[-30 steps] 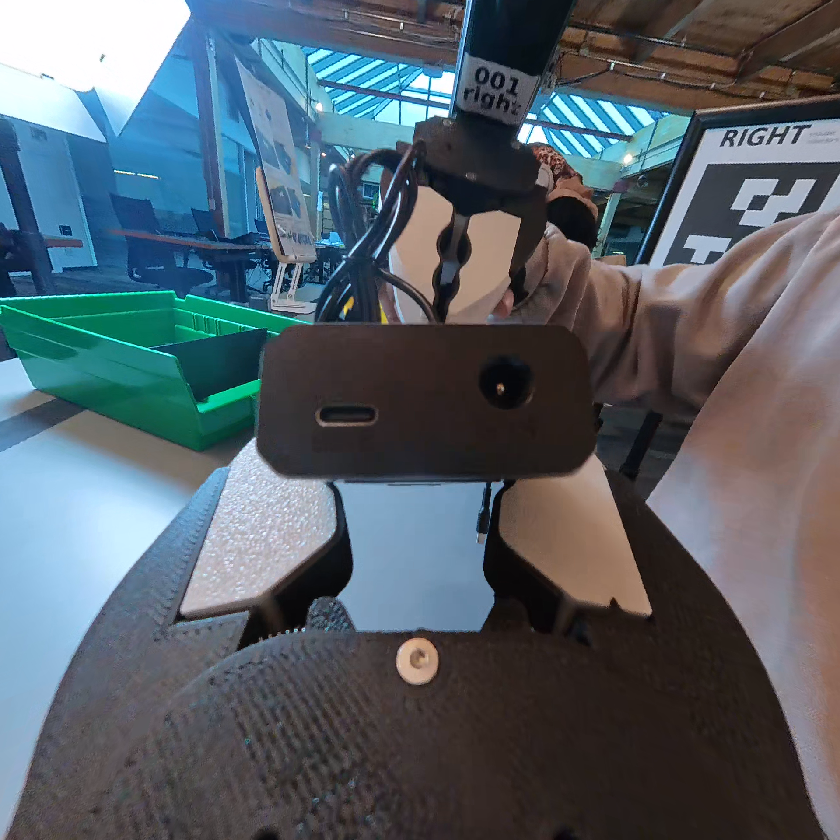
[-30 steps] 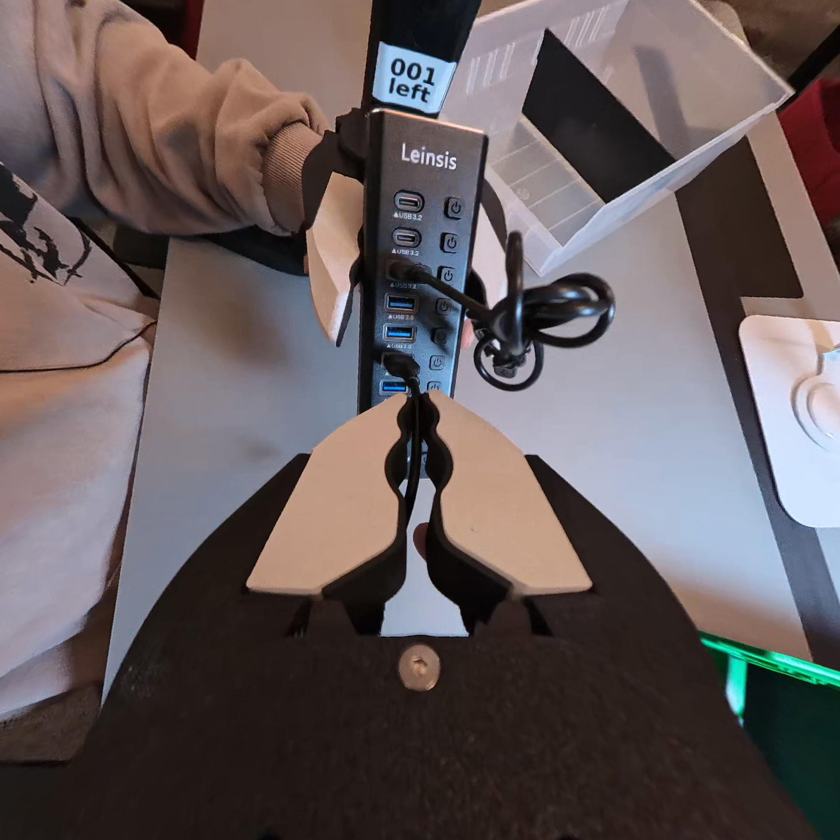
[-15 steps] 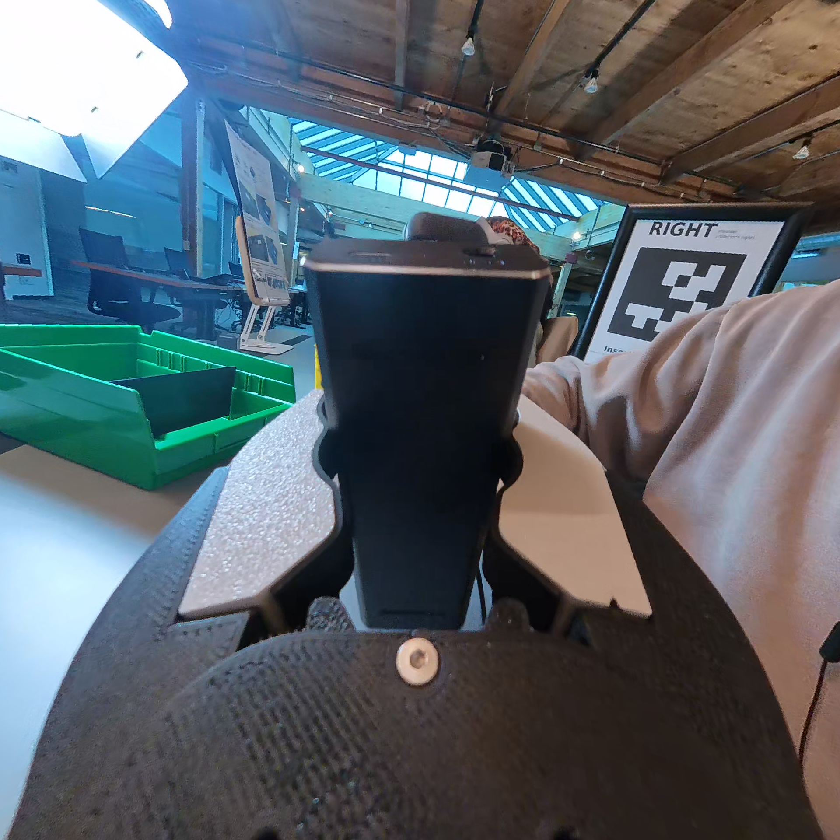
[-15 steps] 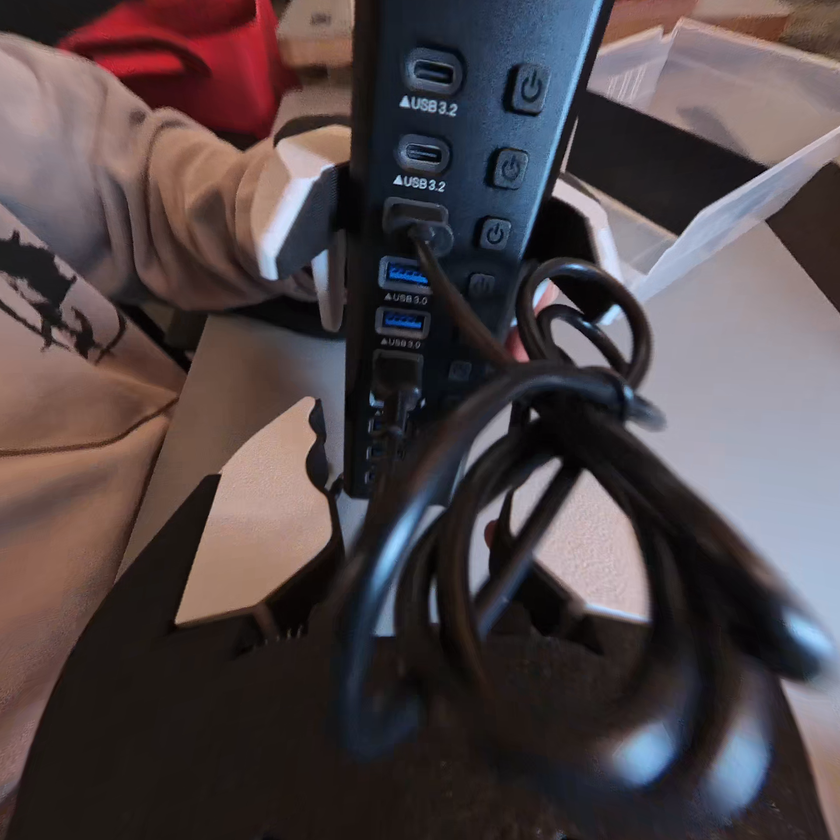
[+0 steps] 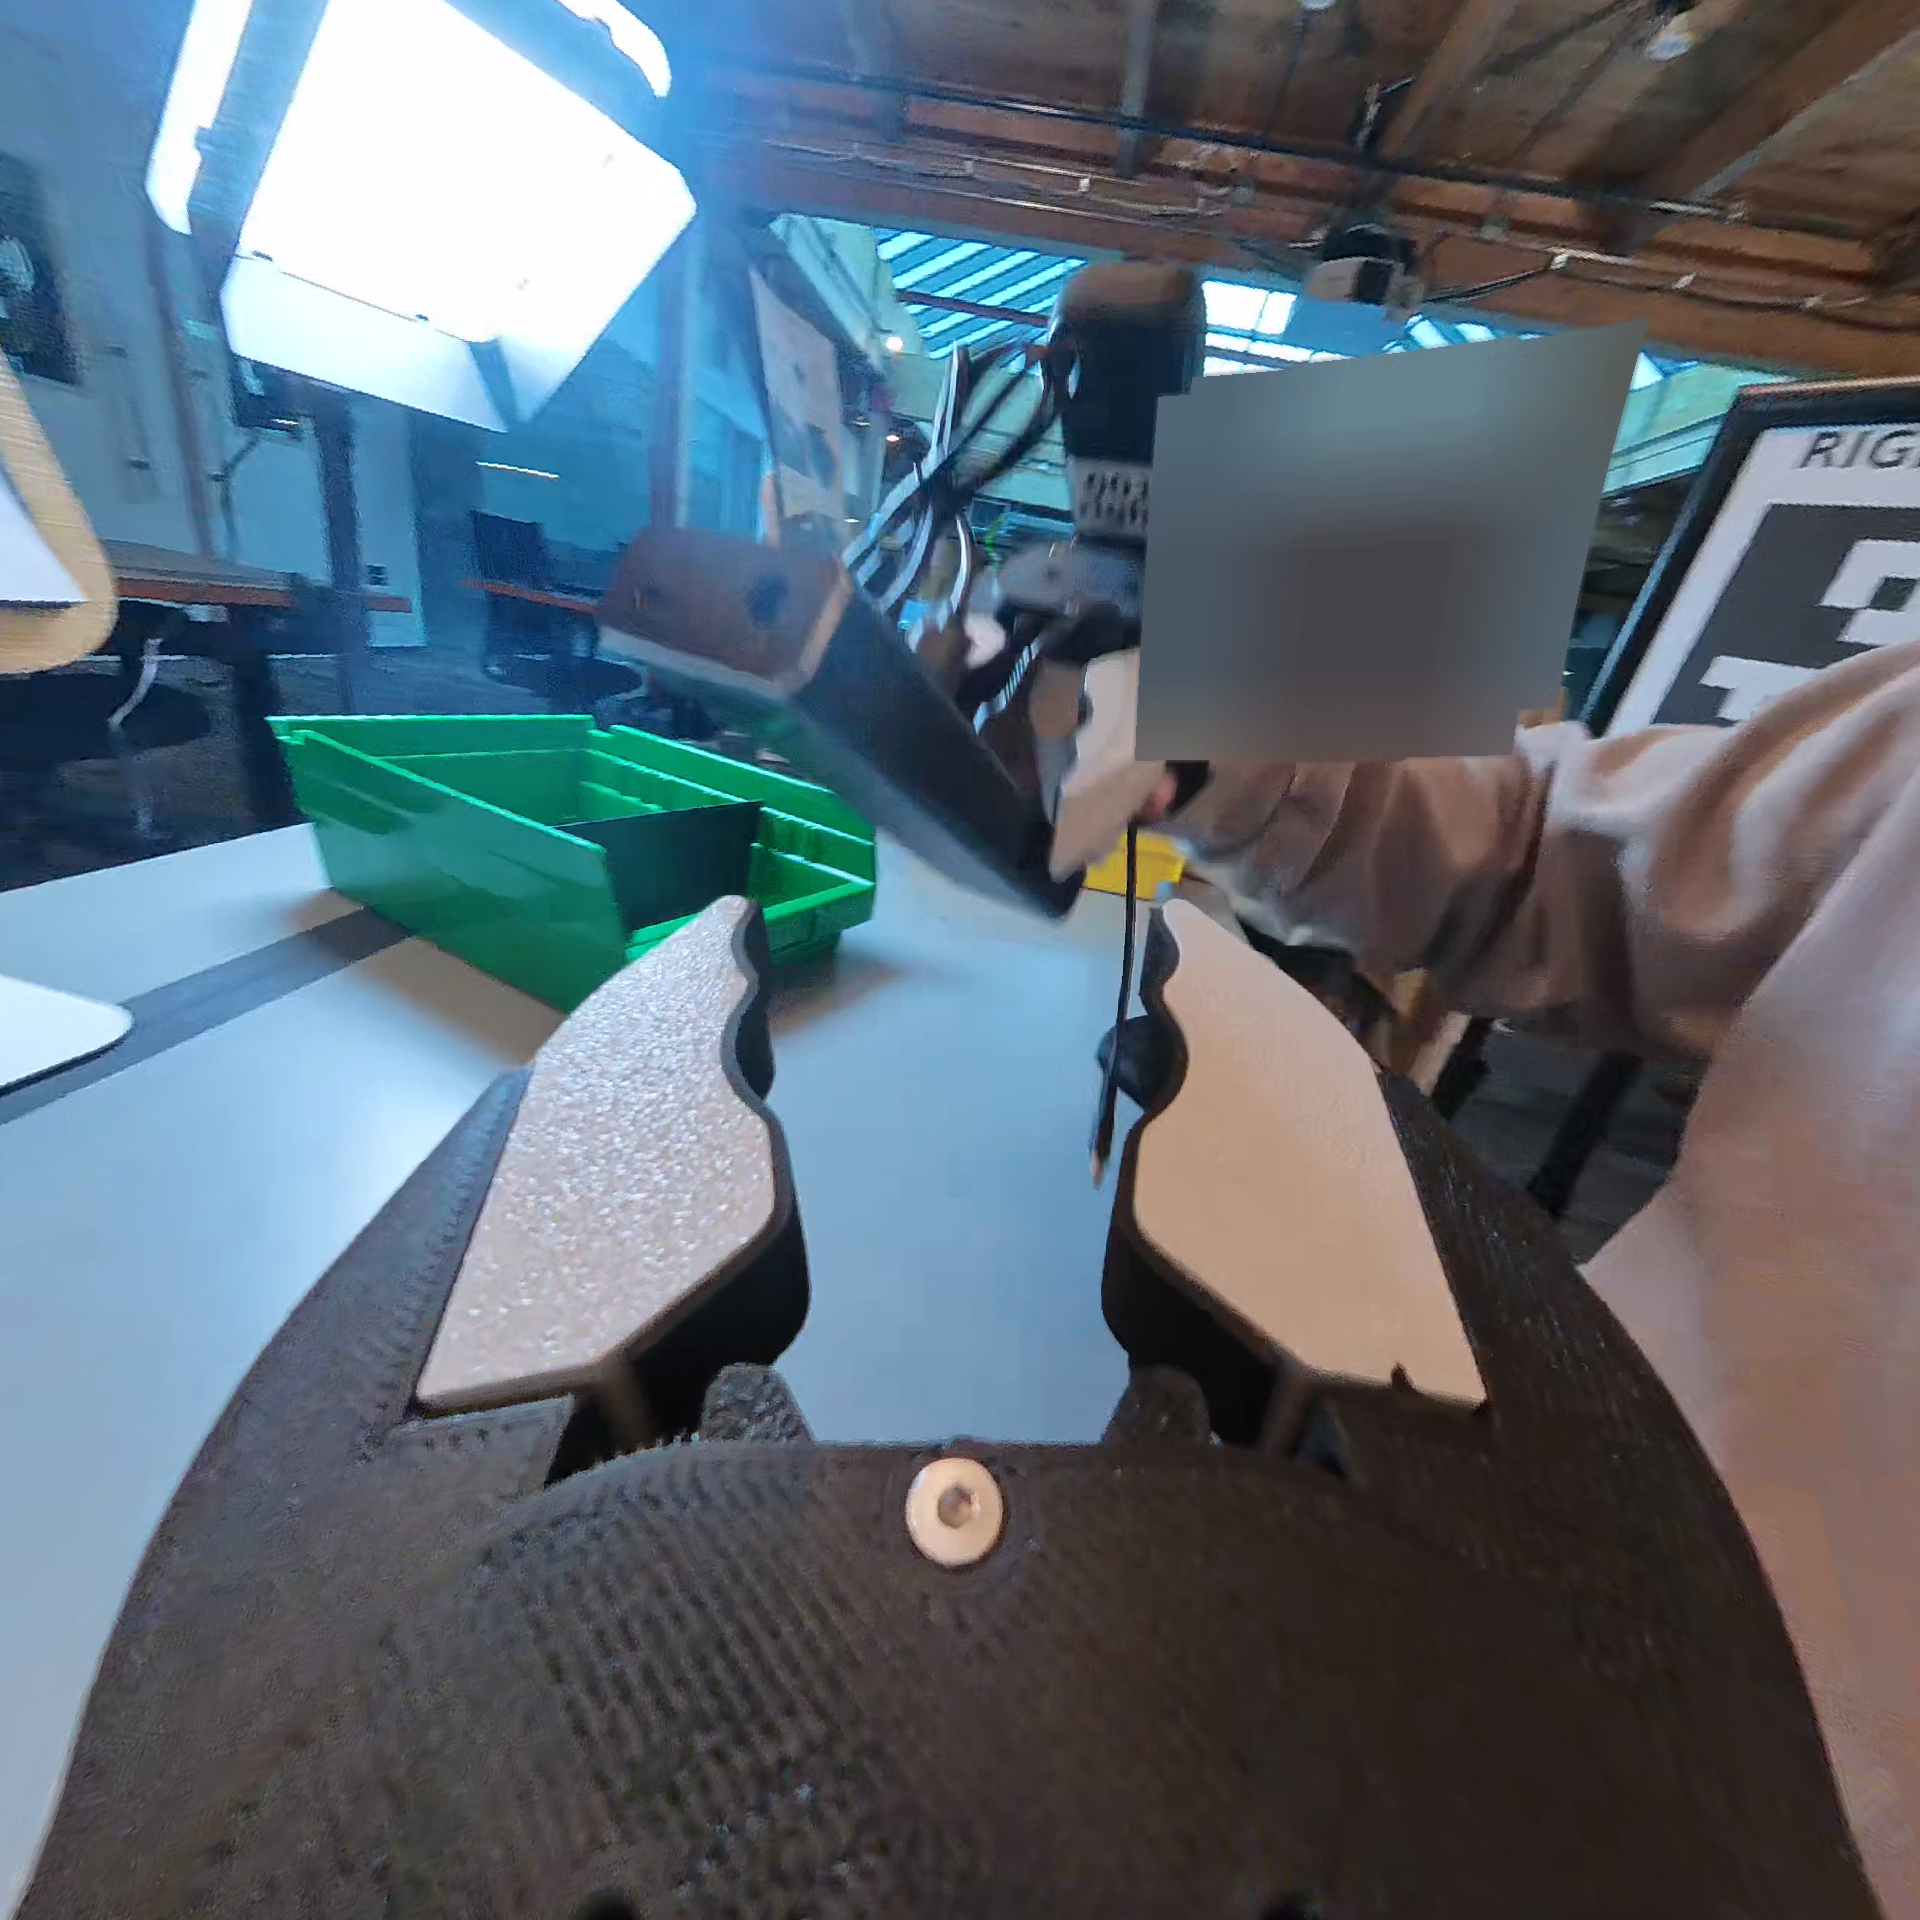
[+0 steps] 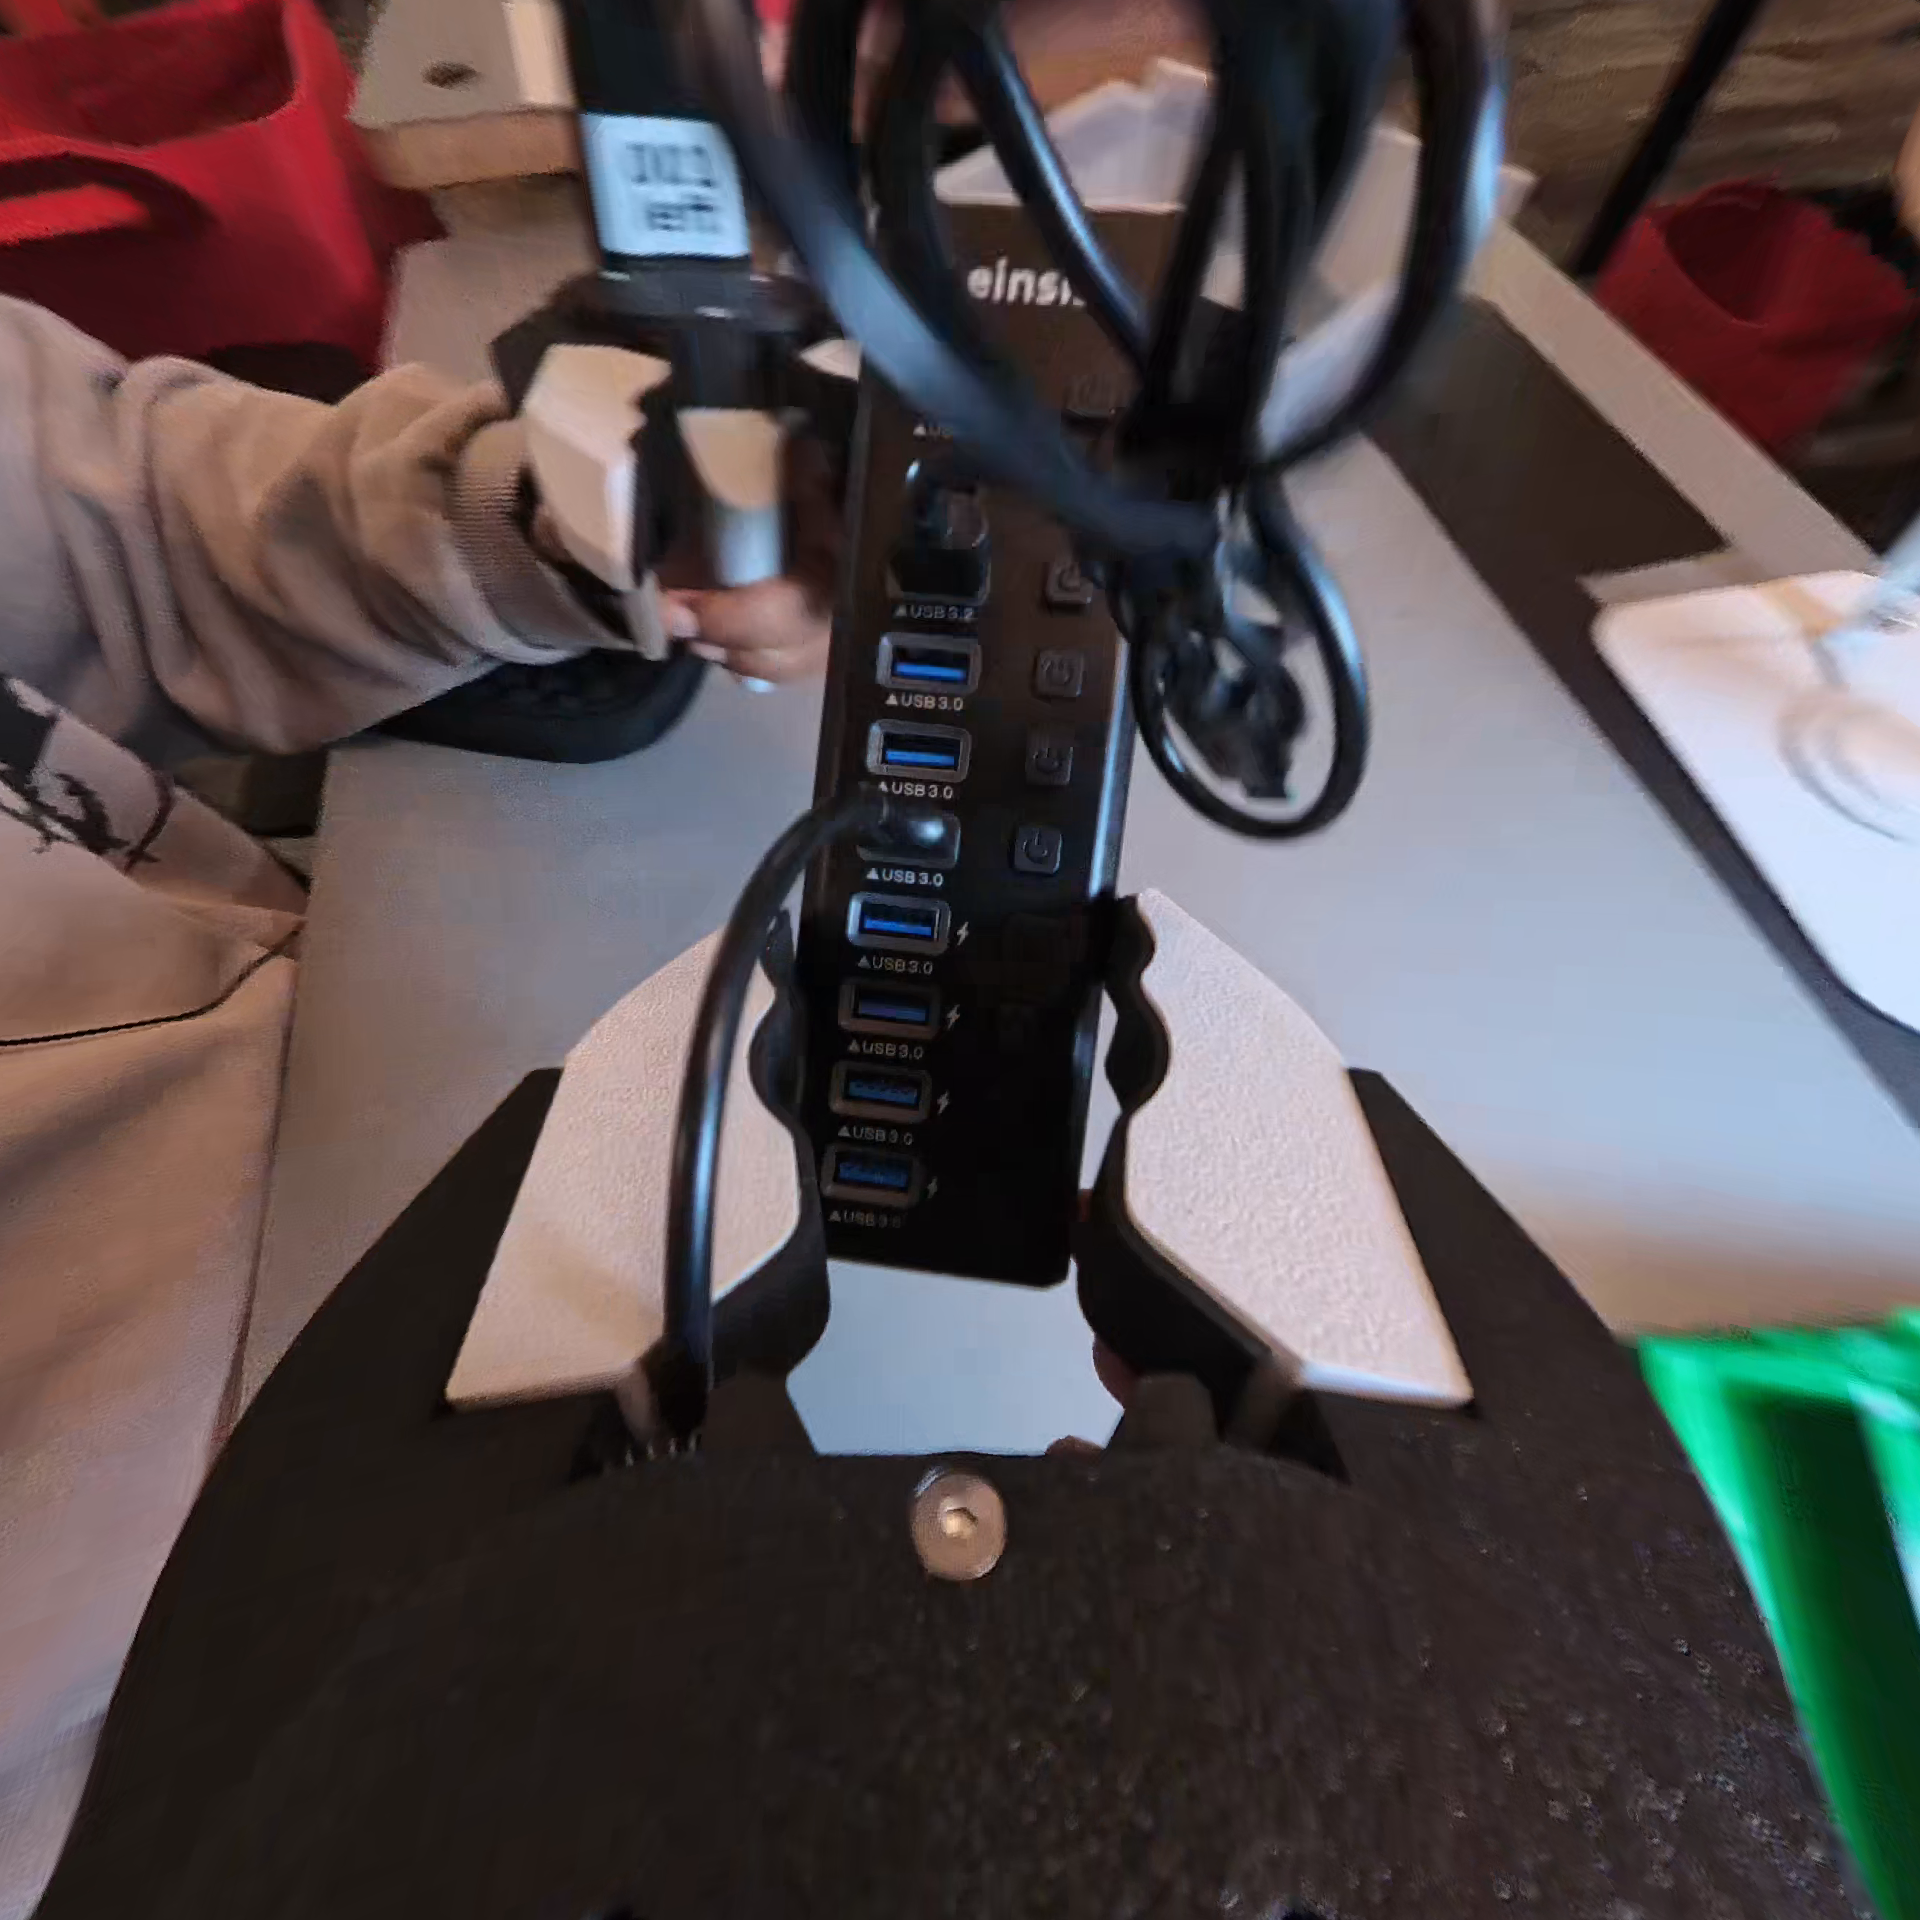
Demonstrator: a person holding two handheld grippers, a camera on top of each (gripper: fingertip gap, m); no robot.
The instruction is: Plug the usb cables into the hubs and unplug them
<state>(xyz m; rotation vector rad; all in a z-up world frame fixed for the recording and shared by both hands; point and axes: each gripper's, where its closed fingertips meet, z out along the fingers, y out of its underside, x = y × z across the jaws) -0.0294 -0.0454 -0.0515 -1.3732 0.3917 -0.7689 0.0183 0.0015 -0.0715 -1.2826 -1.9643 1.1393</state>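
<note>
Above the table (image 6: 1455,1039), the hub (image 6: 966,987) sat lengthwise between the right gripper (image 6: 951,1091) fingers, closed on its lower end. Left gripper (image 5: 951,1049) was spread wide, empty. Two cables (image 6: 717,1039) were plugged in. Judgement: hub rigid, smooth-sided, may slip; cables limp, so grip plug bodies, not cords.

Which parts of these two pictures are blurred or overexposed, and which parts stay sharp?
Left wrist view: the ceiling light panel is blown out to white; the hub and the right gripper holding it are smeared by motion, while the left gripper is sharp. Right wrist view: the cable bundle near the lens is out of focus, the green bin is smeared, the lower ports are fairly sharp.
</note>
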